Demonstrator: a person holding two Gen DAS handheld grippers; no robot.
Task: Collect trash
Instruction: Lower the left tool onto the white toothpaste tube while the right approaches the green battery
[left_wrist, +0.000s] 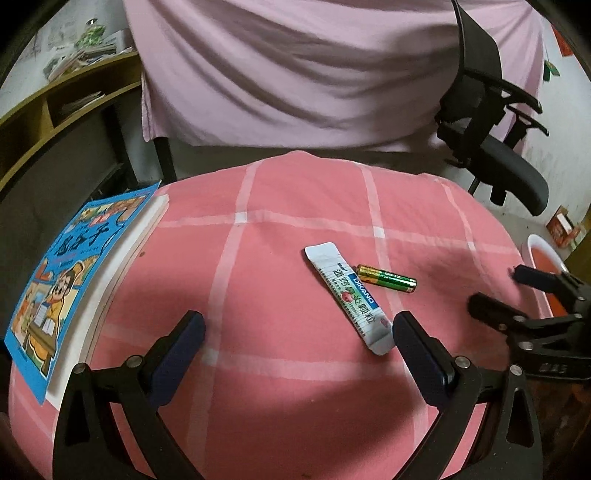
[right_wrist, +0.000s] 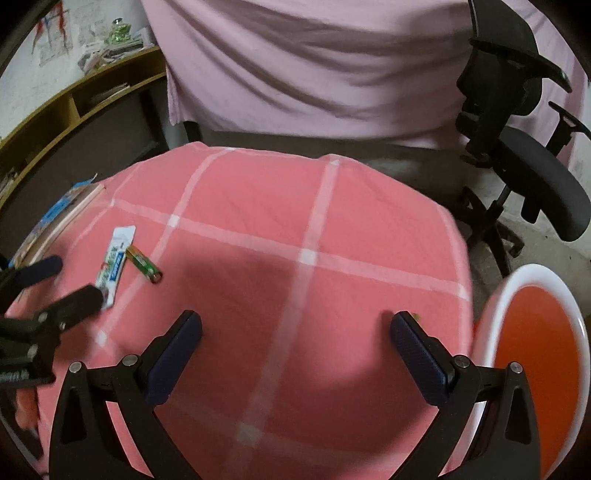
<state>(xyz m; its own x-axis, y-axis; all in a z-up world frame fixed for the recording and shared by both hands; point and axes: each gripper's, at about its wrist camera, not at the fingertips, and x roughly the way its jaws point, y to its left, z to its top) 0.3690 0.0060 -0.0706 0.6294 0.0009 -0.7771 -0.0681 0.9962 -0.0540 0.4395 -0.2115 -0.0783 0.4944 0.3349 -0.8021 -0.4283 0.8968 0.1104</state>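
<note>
Battery (left_wrist: 386, 278) right of sachet (left_wrist: 347, 295) — touching

Black hand-held gripper (left_wrist: 298, 328), navy pads (left_wrist: 421, 350)

From my right wrist feed the bin (right_wrist: 532, 354) runs off the lower right edge, so I only get part of its rim. The book (right_wrist: 55, 218) is a sliver at the left there (cover unreadable). The sachet (right_wrist: 112, 264) is smeared, and its near end slips behind the left gripper (right_wrist: 62, 280). On my left feed the right gripper (left_wrist: 517, 295) blurs near the frame edge.
</note>
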